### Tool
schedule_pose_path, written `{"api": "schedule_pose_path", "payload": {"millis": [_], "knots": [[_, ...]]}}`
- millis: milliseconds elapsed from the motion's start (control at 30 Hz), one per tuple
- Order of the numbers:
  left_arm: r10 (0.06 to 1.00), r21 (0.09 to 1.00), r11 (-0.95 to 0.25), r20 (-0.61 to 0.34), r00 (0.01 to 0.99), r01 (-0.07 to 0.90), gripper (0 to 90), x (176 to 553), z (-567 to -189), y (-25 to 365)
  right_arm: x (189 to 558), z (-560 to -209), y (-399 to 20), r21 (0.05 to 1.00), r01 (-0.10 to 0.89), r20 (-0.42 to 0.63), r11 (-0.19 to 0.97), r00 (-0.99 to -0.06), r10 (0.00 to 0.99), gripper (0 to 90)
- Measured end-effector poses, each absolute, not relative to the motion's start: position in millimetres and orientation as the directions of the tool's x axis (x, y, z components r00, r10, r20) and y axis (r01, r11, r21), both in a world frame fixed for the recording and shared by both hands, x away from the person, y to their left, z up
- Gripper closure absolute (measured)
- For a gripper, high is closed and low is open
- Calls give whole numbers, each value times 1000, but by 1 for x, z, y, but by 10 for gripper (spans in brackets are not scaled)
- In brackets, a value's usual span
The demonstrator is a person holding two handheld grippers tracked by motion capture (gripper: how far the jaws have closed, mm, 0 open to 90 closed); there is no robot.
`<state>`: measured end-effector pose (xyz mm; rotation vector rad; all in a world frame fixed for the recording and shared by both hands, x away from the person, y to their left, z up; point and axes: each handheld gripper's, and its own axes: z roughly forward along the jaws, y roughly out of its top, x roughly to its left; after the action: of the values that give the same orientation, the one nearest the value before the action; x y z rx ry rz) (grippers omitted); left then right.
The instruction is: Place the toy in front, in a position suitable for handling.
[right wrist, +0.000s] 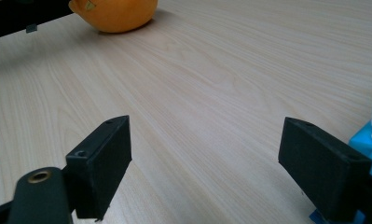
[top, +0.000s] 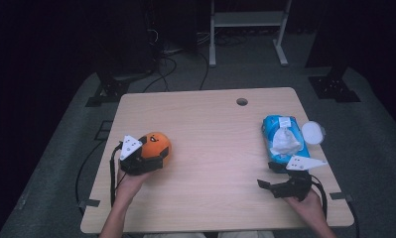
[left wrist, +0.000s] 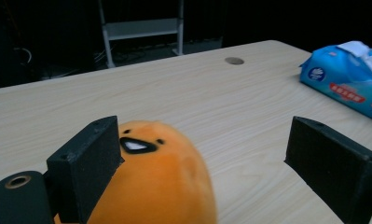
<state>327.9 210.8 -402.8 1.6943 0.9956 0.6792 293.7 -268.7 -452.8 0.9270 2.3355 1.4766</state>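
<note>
Orange plush (left wrist: 160, 182) between open left gripper (left wrist: 202, 172) jaws; right gripper (right wrist: 204, 172) jaws open; tissue pack (left wrist: 347, 86) label unreadable.

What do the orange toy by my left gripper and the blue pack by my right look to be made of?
The orange toy looks like soft plush: matt, fuzzy surface, rounded squashy shape, printed or stitched face. The blue pack seems to be thin glossy plastic film, crinkled and printed, with white tissue or wipes bunched out of its top; probably limp when gripped.
</note>
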Motion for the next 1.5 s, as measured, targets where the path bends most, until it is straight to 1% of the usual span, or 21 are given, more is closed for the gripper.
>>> {"api": "schedule_pose_path", "payload": {"millis": [167, 367, 567, 633, 667, 700, 833, 933, 967, 1000, 1067, 1200, 1367, 1400, 1500], "knots": [[876, 938, -145, -27, 482, 315, 100, 337, -409, 221, 293, -452, -269, 874, 389, 137, 293, -774, 618, 160], [882, 917, -173, -18, 471, 360, 102, 346, -422, 228, 291, -451, -267, 874, 376, 119, 307, -779, 615, 161], [900, 904, -171, -19, 436, 392, 142, 351, -431, 233, 291, -450, -266, 873, 373, 113, 315, -782, 613, 161], [902, 897, -194, 4, 431, 397, 176, 352, -433, 233, 290, -450, -266, 873, 370, 109, 319, -784, 611, 161], [901, 889, -219, 25, 434, 402, 236, 352, -433, 232, 290, -449, -266, 873, 368, 108, 319, -785, 610, 162], [901, 889, -219, 25, 434, 402, 263, 352, -433, 232, 290, -449, -266, 873, 368, 108, 319, -785, 610, 162], [892, 866, -290, 89, 443, 409, 405, 352, -432, 226, 289, -448, -266, 876, 361, 103, 319, -788, 607, 162], [897, 861, -286, 86, 434, 420, 470, 353, -430, 224, 288, -447, -267, 878, 356, 99, 319, -789, 607, 162], [897, 861, -285, 84, 434, 422, 470, 353, -429, 224, 288, -447, -267, 878, 356, 99, 319, -789, 607, 162], [900, 860, -276, 73, 431, 430, 507, 354, -426, 225, 288, -446, -268, 881, 353, 99, 315, -789, 607, 162], [899, 860, -277, 74, 431, 428, 521, 354, -425, 226, 287, -446, -268, 882, 352, 99, 313, -788, 607, 162], [904, 876, -236, 39, 427, 420, 566, 351, -420, 230, 288, -446, -271, 885, 355, 107, 301, -785, 611, 162], [902, 890, -220, 29, 432, 398, 572, 348, -411, 232, 289, -446, -272, 886, 355, 108, 300, -785, 611, 162], [892, 900, -216, 24, 452, 379, 572, 345, -401, 228, 289, -446, -272, 887, 354, 109, 297, -784, 610, 162], [878, 905, -226, 28, 478, 361, 571, 342, -394, 221, 289, -445, -272, 887, 355, 109, 297, -784, 612, 162]]}}
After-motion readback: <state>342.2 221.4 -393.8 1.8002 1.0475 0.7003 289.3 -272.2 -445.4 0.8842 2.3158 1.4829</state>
